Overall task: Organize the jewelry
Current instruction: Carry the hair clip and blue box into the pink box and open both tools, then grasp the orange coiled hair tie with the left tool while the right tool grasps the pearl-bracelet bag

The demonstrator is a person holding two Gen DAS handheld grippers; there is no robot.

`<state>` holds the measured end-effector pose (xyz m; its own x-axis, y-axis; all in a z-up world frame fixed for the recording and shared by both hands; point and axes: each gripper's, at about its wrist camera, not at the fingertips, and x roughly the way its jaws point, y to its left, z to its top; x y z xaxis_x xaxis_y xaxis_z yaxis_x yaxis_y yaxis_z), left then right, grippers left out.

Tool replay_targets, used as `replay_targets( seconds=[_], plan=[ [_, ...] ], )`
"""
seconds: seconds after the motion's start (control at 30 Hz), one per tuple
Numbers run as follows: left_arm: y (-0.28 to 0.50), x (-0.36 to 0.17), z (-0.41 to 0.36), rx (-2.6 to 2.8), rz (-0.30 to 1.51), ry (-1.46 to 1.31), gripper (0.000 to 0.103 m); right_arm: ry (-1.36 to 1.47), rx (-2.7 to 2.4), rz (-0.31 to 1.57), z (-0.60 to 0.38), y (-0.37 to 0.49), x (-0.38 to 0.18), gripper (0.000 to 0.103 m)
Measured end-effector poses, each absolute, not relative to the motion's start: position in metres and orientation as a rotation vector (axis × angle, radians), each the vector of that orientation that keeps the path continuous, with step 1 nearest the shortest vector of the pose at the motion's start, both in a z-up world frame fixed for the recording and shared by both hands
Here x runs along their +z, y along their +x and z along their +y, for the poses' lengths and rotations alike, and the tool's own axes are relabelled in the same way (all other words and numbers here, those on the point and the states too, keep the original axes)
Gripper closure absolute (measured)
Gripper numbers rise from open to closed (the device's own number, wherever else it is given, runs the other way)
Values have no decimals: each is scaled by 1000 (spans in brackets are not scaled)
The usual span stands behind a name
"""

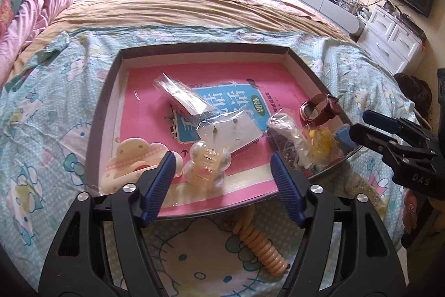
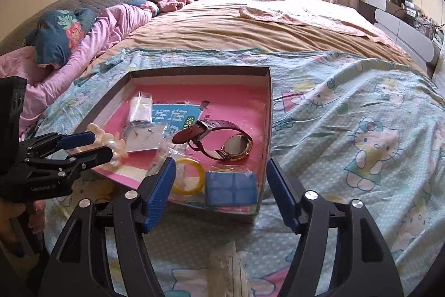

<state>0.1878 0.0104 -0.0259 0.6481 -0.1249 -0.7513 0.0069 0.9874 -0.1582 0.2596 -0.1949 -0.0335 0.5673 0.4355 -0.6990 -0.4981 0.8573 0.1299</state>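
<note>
Pink-lined shallow cardboard tray (image 1: 292, 53) ahead holds the jewelry; clear plastic hair claw (image 1: 207, 164) sits between your released left gripper (image 1: 222, 180), right gripper (image 2: 221, 185) released too. Slick plastic may skid.

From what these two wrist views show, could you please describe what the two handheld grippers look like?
Both are alike: the left gripper and right gripper have black plastic frames with triangular cut-outs, silver round bolt heads and ribbed blue finger pads. Small pale lettering marks each black body. No cables or sleeves are visible.
</note>
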Motion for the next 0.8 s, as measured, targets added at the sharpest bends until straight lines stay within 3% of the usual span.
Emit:
replay_targets(
  seconds=[0.17, 0.33, 0.4, 0.8],
  plan=[
    [177, -12, 9, -72, 827, -134, 24, -82, 545, 774, -208, 246, -23, 27],
    [168, -4, 6, -72, 809, -124, 23, -90, 544, 770, -220, 232, -19, 27],
    [163, -2, 4, -73, 807, -120, 18, -97, 544, 774, -222, 228, -19, 27],
    [139, -11, -5, -96, 843, -131, 17, -119, 548, 836, -233, 206, -43, 27]
  ],
)
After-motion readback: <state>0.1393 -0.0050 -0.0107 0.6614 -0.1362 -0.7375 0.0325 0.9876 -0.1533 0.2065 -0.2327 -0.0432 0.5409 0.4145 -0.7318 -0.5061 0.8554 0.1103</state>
